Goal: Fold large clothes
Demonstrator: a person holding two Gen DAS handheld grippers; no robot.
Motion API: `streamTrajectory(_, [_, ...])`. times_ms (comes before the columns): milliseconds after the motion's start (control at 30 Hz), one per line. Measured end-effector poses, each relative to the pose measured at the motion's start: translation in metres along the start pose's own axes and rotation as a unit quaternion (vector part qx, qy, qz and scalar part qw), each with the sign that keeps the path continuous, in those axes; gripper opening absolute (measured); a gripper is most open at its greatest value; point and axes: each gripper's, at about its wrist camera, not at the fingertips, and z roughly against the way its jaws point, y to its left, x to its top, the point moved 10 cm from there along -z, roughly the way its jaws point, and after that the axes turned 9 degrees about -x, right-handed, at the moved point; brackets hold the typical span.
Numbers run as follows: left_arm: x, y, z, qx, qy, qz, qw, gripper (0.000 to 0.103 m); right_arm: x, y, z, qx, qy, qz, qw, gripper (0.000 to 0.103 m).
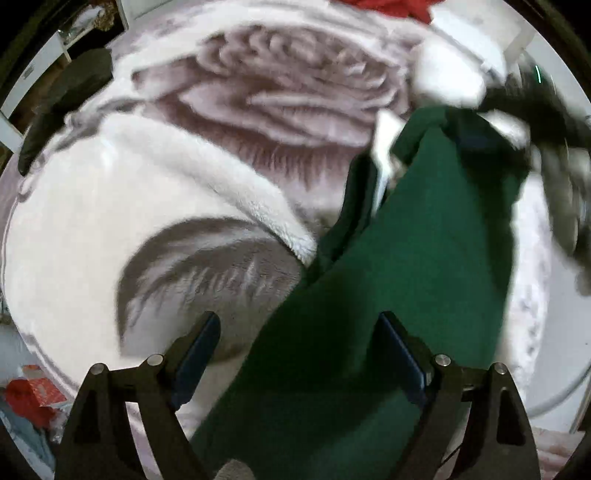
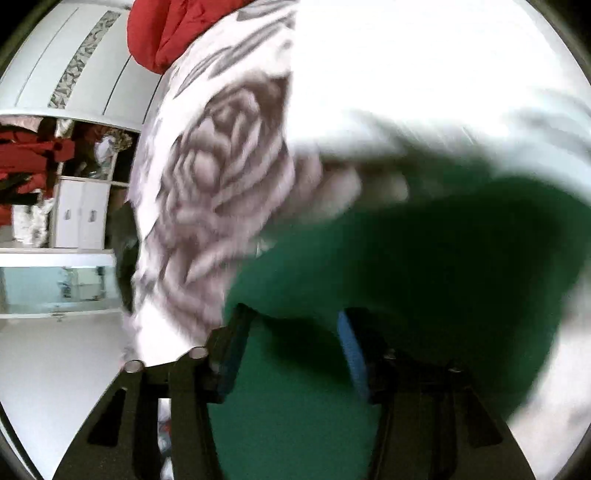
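Note:
A dark green garment (image 1: 413, 258) lies on a white blanket with a grey rose print (image 1: 258, 122). In the left wrist view it runs from the bottom centre up to the right. My left gripper (image 1: 297, 325) is open just above its lower part, with the cloth under and between the spread fingers. The right gripper (image 1: 546, 122) shows as a dark blur at the garment's far upper end. In the right wrist view the green garment (image 2: 406, 258) fills the lower right, blurred. My right gripper (image 2: 291, 317) hangs open over it, fingers apart, holding nothing that I can see.
A red garment (image 1: 391, 7) lies at the blanket's far edge, also in the right wrist view (image 2: 173, 29). A dark garment (image 1: 66, 96) lies at the left edge. White cabinets (image 2: 81, 218) and a glass surface (image 2: 55, 284) stand to the left. Red items (image 1: 29, 395) lie on the floor.

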Motion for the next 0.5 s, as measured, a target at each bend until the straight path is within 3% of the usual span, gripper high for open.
streamTrajectory(67, [-0.006,0.004,-0.022,-0.008,0.018,0.012,0.9997,0.089,0.053,0.017,-0.046,-0.020,-0.007,-0.004,1.000,0.044])
streamTrajectory(133, [-0.013,0.004,-0.028,-0.021,0.027,0.020,0.9992,0.089,0.053,0.021,-0.092,-0.043,0.012,0.001,0.999,0.044])
streamTrajectory(200, [-0.019,0.005,-0.021,-0.025,0.039,0.029,0.9985,0.089,0.048,0.016,-0.101,-0.037,0.043,0.008,0.998,0.044])
streamTrajectory(300, [-0.006,-0.005,0.010,-0.030,0.012,0.021,0.9993,0.088,0.021,0.013,-0.060,0.014,0.031,0.037,0.999,0.044])
streamTrajectory(367, [0.014,-0.016,0.026,-0.032,-0.017,0.002,0.9994,0.088,-0.003,0.002,-0.008,0.062,0.006,0.033,0.998,0.055])
streamTrajectory(433, [0.033,-0.026,0.020,-0.036,-0.020,-0.013,0.9991,0.088,-0.023,-0.021,0.029,0.087,-0.013,0.016,0.996,0.056])
streamTrajectory(500, [0.055,-0.031,-0.004,-0.030,-0.011,-0.024,0.9992,0.088,-0.046,-0.061,0.060,0.080,-0.029,-0.015,0.996,0.059])
